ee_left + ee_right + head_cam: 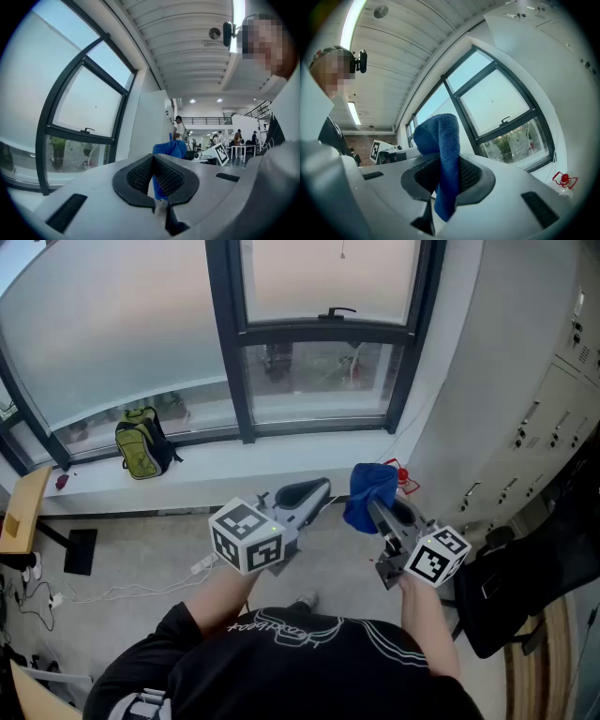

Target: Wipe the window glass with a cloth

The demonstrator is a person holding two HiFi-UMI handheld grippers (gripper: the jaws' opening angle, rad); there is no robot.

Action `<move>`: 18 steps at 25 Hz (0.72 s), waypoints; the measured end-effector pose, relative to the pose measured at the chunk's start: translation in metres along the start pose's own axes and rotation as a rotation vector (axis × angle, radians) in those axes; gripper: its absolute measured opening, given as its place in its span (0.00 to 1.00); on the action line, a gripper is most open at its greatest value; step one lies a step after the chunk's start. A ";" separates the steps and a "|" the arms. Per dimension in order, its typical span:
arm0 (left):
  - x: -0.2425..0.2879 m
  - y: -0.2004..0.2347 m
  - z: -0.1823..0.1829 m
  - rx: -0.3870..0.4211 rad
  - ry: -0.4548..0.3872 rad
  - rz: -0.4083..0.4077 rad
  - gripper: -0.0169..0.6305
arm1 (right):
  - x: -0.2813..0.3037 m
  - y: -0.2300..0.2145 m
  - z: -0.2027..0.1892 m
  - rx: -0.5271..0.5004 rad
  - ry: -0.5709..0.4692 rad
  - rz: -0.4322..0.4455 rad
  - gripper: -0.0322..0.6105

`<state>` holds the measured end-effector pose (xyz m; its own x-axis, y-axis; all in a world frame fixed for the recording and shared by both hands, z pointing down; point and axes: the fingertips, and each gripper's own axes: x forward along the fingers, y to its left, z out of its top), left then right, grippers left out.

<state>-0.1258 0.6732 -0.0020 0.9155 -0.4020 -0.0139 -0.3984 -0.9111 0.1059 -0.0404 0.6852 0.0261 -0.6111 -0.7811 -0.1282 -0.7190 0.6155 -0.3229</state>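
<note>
A blue cloth (368, 491) hangs bunched from my right gripper (382, 510), which is shut on it at waist height in front of the window. In the right gripper view the cloth (441, 145) stands up between the dark pads and droops below my right gripper (446, 180). The window glass (328, 273) in dark frames, with a black handle (337, 312), is ahead and apart from both grippers. My left gripper (317, 490) sits beside the cloth. In its own view my left gripper (153, 177) is shut on nothing, with the cloth (169, 149) visible beyond it.
A green backpack (141, 442) rests on the white sill (272, 457). Grey lockers (562, 399) and a white wall flank the right. A black chair (534, 587) is at my right, cables (56, 596) and a wooden desk (23, 512) at my left. A red item (403, 474) is near the wall.
</note>
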 end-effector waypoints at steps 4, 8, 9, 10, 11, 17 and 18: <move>-0.002 0.000 -0.002 -0.002 0.002 0.010 0.04 | 0.000 -0.002 -0.002 0.006 0.010 -0.001 0.15; -0.003 0.015 0.001 -0.007 -0.009 0.031 0.04 | 0.010 -0.009 0.001 0.004 0.006 -0.002 0.15; -0.003 0.020 0.002 -0.008 -0.010 0.037 0.04 | 0.015 -0.011 0.001 0.002 0.008 -0.002 0.15; -0.004 0.026 0.001 -0.009 -0.010 0.043 0.04 | 0.020 -0.014 0.000 -0.001 0.014 -0.001 0.15; -0.004 0.032 0.001 -0.011 -0.012 0.049 0.04 | 0.026 -0.016 -0.002 -0.005 0.023 0.000 0.15; -0.001 0.083 -0.005 -0.041 -0.026 0.081 0.04 | 0.072 -0.034 -0.007 -0.014 0.049 0.033 0.15; 0.003 0.094 -0.006 -0.043 -0.029 0.084 0.04 | 0.082 -0.041 -0.008 -0.013 0.052 0.036 0.15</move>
<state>-0.1604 0.5874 0.0140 0.8765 -0.4803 -0.0323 -0.4708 -0.8694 0.1502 -0.0637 0.5969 0.0365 -0.6527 -0.7521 -0.0906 -0.7003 0.6447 -0.3067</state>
